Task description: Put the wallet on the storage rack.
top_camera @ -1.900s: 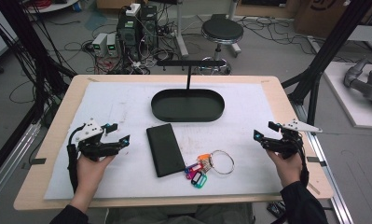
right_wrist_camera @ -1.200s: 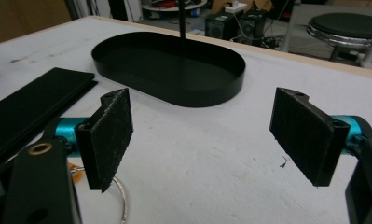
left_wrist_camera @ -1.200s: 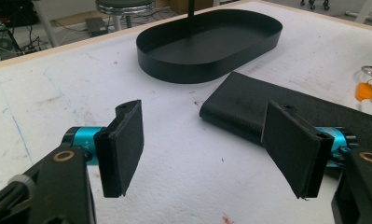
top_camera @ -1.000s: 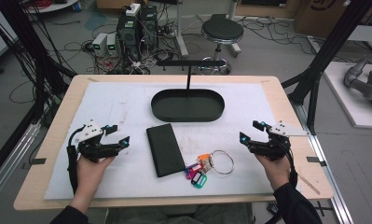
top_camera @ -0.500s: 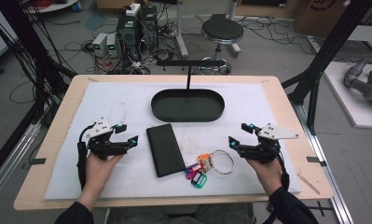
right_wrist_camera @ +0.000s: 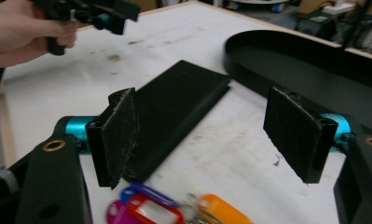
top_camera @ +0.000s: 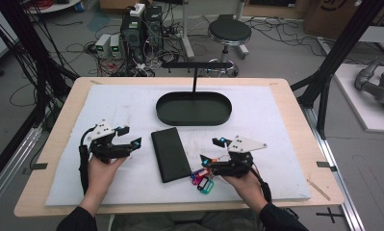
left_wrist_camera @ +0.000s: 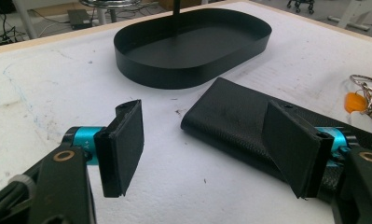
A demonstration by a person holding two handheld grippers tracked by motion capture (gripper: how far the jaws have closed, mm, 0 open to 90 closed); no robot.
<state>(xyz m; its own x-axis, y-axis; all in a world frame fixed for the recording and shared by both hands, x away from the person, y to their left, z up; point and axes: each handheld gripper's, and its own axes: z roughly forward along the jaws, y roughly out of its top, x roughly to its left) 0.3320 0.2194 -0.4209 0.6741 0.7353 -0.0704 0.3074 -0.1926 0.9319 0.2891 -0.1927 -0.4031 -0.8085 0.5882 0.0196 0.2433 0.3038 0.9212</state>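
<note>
My right gripper has slid in over the keys, jaws open like my left gripper, so next I grab them.

A light wooden worktop is carrying a white foam mat that is covering most of its surface. Lying on the mat are a black oval metal tray near the far edge, a flat black rectangular wallet just in front of it, and a bunch of keys with coloured plastic tags beside the wallet's near right corner.
</note>
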